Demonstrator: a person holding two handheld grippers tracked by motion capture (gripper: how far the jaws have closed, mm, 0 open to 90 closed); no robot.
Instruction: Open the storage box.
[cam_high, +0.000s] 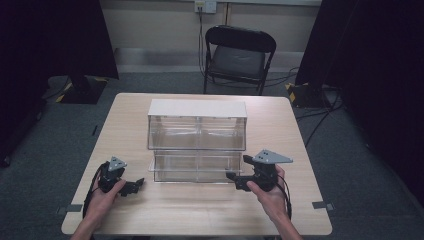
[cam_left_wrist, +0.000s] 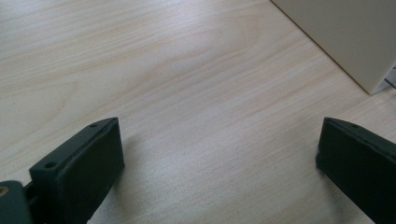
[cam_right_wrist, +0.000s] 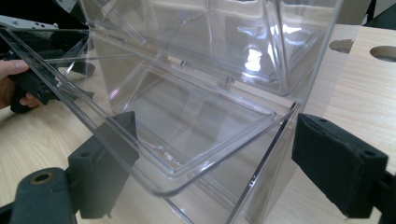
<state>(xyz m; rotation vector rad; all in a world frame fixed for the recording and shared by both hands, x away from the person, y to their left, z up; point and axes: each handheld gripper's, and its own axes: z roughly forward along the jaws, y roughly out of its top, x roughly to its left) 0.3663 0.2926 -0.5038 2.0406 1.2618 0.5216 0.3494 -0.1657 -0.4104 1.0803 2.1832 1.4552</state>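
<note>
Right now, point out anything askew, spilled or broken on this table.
Nothing stands out. The clear two-tier bin organiser sits square on the table, with no spill or crack visible. Its lower flap is tilted open near the right tool, which seems deliberate.

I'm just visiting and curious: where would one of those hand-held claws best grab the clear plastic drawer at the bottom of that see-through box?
Probably at the front lip of the clear plastic lower drawer, coming from the person's side of the light wooden table. That thin edge juts forward from the clear two-tier box, and the open right gripper already has one jaw on each side of it.
</note>
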